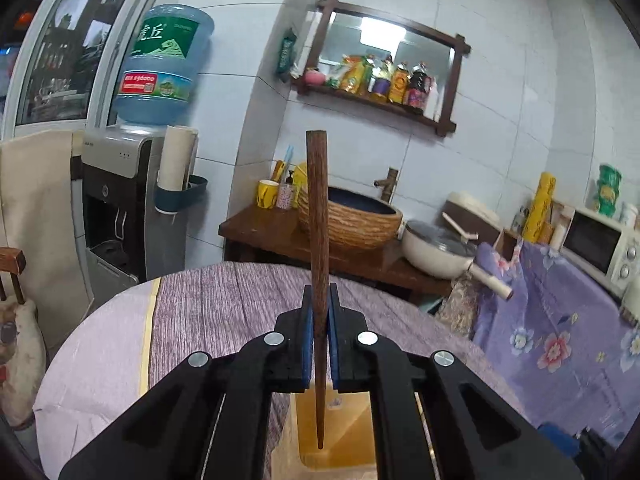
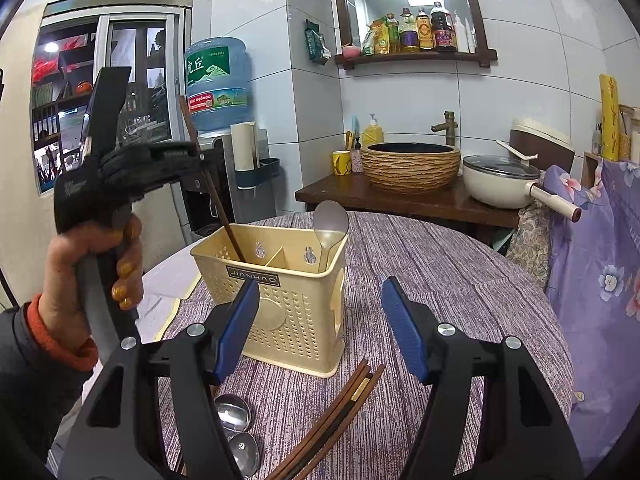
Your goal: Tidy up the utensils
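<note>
My left gripper point(image 1: 319, 312) is shut on a brown wooden chopstick point(image 1: 318, 216), held upright with its tip down inside the yellow utensil holder point(image 1: 344, 420). In the right wrist view the left gripper point(image 2: 199, 152) holds that chopstick point(image 2: 216, 196) slanting into the left compartment of the perforated yellow holder point(image 2: 288, 304). A metal spoon point(image 2: 330, 224) stands in the holder's right compartment. My right gripper point(image 2: 320, 328) is open and empty, in front of the holder. Several chopsticks point(image 2: 340, 416) and two spoons point(image 2: 236, 416) lie on the purple tablecloth below it.
The round table point(image 2: 460, 280) has a purple striped cloth. Behind it stand a wooden counter with a woven basin point(image 2: 412, 166) and a white pan point(image 2: 500, 182). A water dispenser point(image 2: 218, 128) stands at the left, flowered cloth point(image 2: 600, 260) at the right.
</note>
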The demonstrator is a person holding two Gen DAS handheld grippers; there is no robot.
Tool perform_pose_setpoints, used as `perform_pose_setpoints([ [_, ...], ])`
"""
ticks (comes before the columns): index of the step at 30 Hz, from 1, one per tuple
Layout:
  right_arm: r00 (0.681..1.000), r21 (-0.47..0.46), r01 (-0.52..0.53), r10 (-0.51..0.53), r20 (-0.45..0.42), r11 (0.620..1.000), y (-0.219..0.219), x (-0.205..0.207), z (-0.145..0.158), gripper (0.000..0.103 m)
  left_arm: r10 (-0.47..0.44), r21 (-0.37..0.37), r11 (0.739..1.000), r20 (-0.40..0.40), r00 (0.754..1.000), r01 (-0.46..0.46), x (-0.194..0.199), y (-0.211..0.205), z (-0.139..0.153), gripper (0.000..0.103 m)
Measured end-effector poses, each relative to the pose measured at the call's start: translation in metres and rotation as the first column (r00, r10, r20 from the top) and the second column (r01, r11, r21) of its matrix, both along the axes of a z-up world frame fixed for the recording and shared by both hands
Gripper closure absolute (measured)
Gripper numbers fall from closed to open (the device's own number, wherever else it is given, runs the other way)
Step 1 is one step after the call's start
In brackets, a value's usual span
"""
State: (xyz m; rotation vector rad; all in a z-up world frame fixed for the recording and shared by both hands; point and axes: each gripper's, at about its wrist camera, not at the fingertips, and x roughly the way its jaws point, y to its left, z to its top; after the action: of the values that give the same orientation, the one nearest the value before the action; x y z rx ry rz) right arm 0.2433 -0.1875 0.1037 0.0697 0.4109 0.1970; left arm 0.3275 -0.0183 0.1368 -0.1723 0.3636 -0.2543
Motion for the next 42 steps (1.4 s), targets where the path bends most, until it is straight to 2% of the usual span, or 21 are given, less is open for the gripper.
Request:
perform_pose_setpoints([
  [3, 1.0, 0.008, 0.007, -0.007, -0.01, 1.0, 0.0, 0.0, -0.001, 0.039, -0.018, 0.04, 0.999, -0.027, 0.999, 0.019, -0.002, -0.007, -0.012, 0.096],
  [10, 0.999, 0.003, 0.024, -0.024, -0.029, 1.0, -0.004, -0.005, -0.007, 0.039, -0.041, 0.06, 0.997, -0.088, 0.995, 0.046, -0.007, -0.008, -0.026, 0.095],
  [11, 0.999, 0.004, 0.028, -0.028, -0.034, 1.0, -0.005, -0.006, -0.008, 0.039, -0.041, 0.064, 0.997, -0.09, 0.995, 0.047, -0.01, -0.007, -0.026, 0.089],
  [12, 0.999, 0.007, 0.034, -0.033, -0.04, 0.999, -0.007, -0.006, -0.009, 0.039, -0.037, 0.065, 0.997, -0.091, 0.995, 0.043, -0.015, -0.005, -0.025, 0.071],
  [13, 0.998, 0.011, 0.039, -0.038, -0.046, 0.999, -0.009, -0.007, -0.01, 0.039, -0.031, 0.061, 0.998, -0.089, 0.996, 0.036, -0.02, -0.003, -0.023, 0.057],
  [14, 0.998, 0.011, 0.042, -0.041, -0.049, 0.999, -0.01, -0.008, -0.01, 0.039, -0.019, 0.044, 0.999, -0.078, 0.997, 0.022, -0.028, 0.002, -0.02, 0.035],
  [15, 0.997, 0.006, 0.048, -0.048, -0.058, 0.999, -0.011, -0.009, -0.012, 0.039, -0.008, 0.029, 1.0, -0.068, 0.998, 0.01, -0.035, 0.005, -0.019, 0.028],
  [17, 0.995, -0.013, 0.062, -0.063, -0.082, 0.998, -0.014, -0.009, -0.016, 0.037, 0.007, 0.028, 1.0, -0.081, 0.997, -0.005, -0.048, 0.009, -0.019, 0.026],
  [21, 0.984, -0.025, 0.082, -0.085, -0.159, 0.996, -0.021, -0.009, -0.036, 0.036, 0.056, 0.118, 0.992, -0.139, 0.989, -0.039, -0.075, 0.012, -0.035, 0.019],
  [23, 0.972, -0.027, 0.09, -0.094, -0.214, 0.996, -0.024, -0.009, -0.053, 0.036, 0.096, 0.185, 0.981, -0.188, 0.978, -0.061, -0.086, 0.014, -0.051, 0.019],
  [26, 0.947, -0.025, 0.105, -0.108, -0.303, 0.994, -0.026, -0.009, -0.082, 0.036, 0.133, 0.213, 0.974, -0.28, 0.951, -0.074, -0.097, 0.022, -0.08, 0.019],
  [28, 0.928, -0.026, 0.11, -0.112, -0.355, 0.994, -0.025, -0.01, -0.099, 0.036, 0.14, 0.222, 0.973, -0.333, 0.933, -0.067, -0.104, 0.025, -0.1, 0.028],
  [30, 0.917, -0.035, 0.107, -0.112, -0.383, 0.994, -0.021, -0.011, -0.11, 0.037, 0.149, 0.24, 0.969, -0.381, 0.912, -0.058, -0.109, 0.024, -0.117, 0.045],
  [33, 0.908, -0.05, 0.098, -0.11, -0.405, 0.994, -0.013, -0.011, -0.121, 0.039, 0.128, 0.207, 0.978, -0.456, 0.881, -0.035, -0.113, 0.024, -0.139, 0.058],
  [34, 0.906, -0.051, 0.095, -0.107, -0.41, 0.994, -0.01, -0.01, -0.122, 0.039, 0.119, 0.201, 0.979, -0.471, 0.874, -0.025, -0.114, 0.023, -0.144, 0.06],
  [36, 0.903, -0.059, 0.092, -0.109, -0.416, 0.994, -0.006, -0.008, -0.122, 0.04, 0.117, 0.21, 0.978, -0.483, 0.868, -0.015, -0.115, 0.019, -0.15, 0.065],
  [39, 0.894, -0.079, 0.086, -0.112, -0.433, 0.993, 0.002, -0.007, -0.129, 0.04, 0.099, 0.191, 0.982, -0.494, 0.863, -0.004, -0.119, 0.015, -0.153, 0.065],
  [42, 0.885, -0.099, 0.087, -0.123, -0.45, 0.991, 0.006, -0.005, -0.133, 0.043, 0.094, 0.202, 0.979, -0.492, 0.866, 0.008, -0.121, 0.008, -0.155, 0.065],
])
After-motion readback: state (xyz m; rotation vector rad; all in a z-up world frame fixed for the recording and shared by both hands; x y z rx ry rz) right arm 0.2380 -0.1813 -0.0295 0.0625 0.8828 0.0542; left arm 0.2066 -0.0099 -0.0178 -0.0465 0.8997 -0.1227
